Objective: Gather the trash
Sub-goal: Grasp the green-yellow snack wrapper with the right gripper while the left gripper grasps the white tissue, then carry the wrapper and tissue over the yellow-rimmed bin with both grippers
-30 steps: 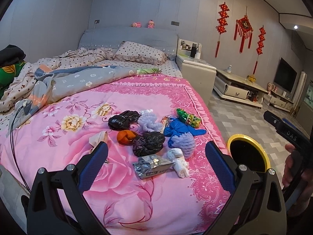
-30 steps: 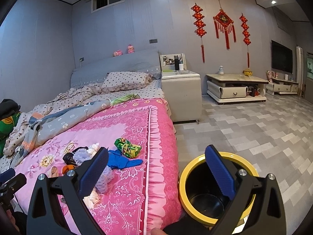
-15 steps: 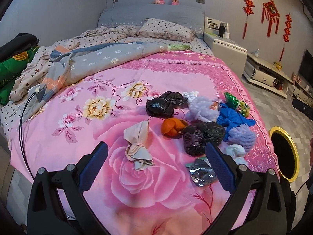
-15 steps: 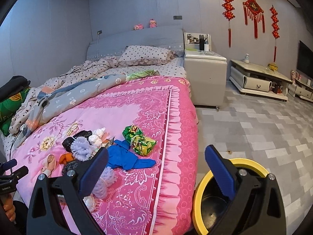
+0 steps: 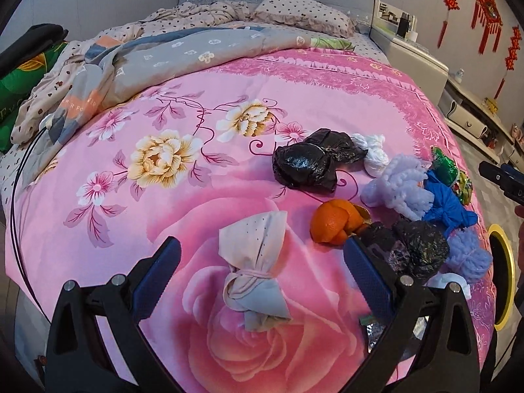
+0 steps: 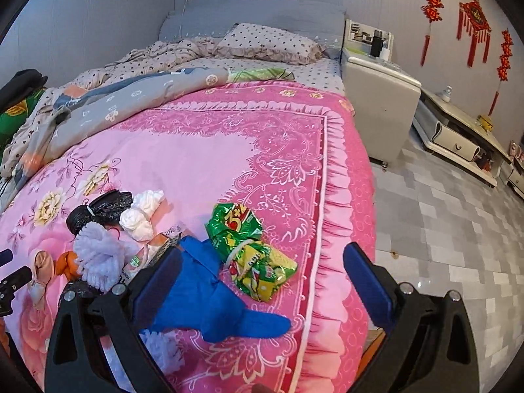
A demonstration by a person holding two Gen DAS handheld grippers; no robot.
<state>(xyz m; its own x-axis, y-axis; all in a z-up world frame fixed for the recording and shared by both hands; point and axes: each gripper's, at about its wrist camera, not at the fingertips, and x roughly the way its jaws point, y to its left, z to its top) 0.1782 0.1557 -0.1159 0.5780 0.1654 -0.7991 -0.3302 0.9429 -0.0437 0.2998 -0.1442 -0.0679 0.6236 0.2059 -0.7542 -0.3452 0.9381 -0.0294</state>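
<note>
Left gripper (image 5: 262, 278) jaws spread wide over the pink bedspread (image 5: 163, 213); knotted beige cloth bundle (image 5: 255, 278) lies between them, untouched, orange peel (image 5: 337, 224) just beyond the right finger. Right gripper (image 6: 262, 281) jaws likewise spread, empty; green snack wrapper (image 6: 252, 255) and blue glove (image 6: 209, 294) lie between them.

This is a bedroom in a home. A big bed with a pink flowery blanket (image 5: 170, 196) fills it, with a spotty pillow (image 6: 268, 42), a white bedside cabinet (image 6: 380, 104) and red hanging wall decorations (image 6: 475, 16).
</note>
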